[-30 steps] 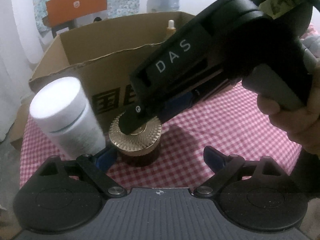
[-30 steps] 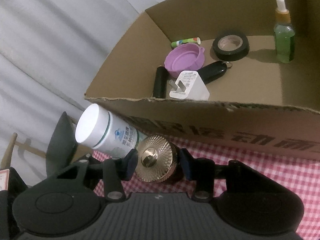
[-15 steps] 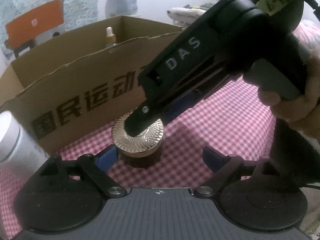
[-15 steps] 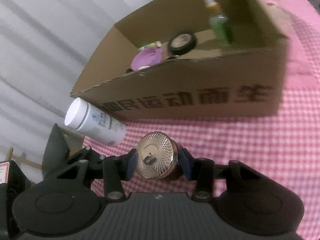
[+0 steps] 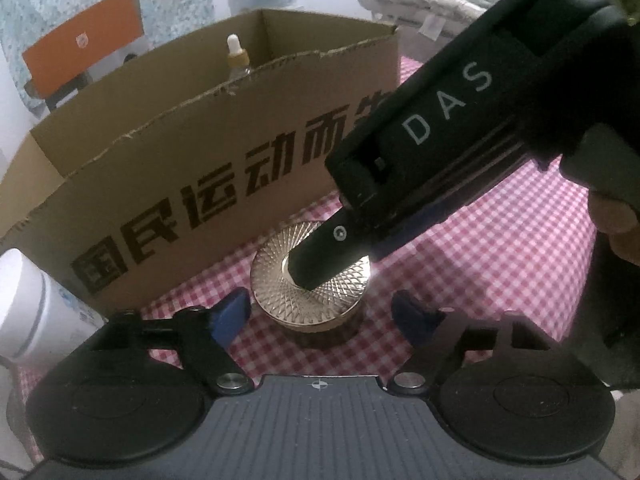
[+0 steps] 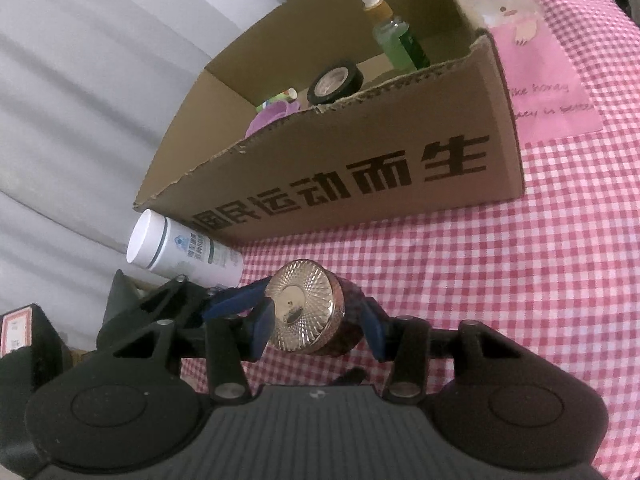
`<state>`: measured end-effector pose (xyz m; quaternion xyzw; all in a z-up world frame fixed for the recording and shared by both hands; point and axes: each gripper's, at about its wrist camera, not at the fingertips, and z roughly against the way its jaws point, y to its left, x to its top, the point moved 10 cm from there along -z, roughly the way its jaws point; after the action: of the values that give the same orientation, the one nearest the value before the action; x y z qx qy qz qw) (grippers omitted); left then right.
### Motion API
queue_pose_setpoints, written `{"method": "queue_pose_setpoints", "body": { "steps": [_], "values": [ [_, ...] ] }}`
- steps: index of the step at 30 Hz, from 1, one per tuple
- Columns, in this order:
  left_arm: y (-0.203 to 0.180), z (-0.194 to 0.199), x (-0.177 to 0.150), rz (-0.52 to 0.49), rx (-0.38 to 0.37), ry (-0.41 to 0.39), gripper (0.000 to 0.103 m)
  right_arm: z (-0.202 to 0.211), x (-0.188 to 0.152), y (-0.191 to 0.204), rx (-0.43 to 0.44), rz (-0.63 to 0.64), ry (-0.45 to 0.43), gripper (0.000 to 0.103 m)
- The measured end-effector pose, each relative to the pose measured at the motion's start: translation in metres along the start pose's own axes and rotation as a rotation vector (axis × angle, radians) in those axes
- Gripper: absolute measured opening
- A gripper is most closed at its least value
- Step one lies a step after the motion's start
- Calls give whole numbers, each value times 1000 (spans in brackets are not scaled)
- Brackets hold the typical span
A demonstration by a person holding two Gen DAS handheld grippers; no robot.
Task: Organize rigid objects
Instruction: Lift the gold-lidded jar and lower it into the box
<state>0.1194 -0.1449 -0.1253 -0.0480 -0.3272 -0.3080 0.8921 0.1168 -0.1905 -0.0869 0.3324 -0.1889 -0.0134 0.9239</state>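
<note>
A squat round jar (image 6: 310,316) with a gold, finely ribbed metallic lid and a dark reddish body is sitting between the blue pads of the right gripper (image 6: 316,322); both pads are pressing against its sides, clamping it just above the pink-and-white checked cloth (image 6: 500,280); the left gripper (image 5: 322,314) is hanging spread wide, its fingertips flanking the jar without touching; a brown corrugated cardboard box (image 6: 360,168) is standing near behind; a smooth white plastic bottle (image 6: 180,250) is lying beside it.
</note>
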Motion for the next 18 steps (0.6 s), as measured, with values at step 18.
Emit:
{"method": "queue_pose_setpoints", "body": {
  "steps": [18],
  "values": [
    [7, -7, 9, 58, 13, 23, 57, -10, -3, -3, 32, -22, 15, 56]
  ]
}}
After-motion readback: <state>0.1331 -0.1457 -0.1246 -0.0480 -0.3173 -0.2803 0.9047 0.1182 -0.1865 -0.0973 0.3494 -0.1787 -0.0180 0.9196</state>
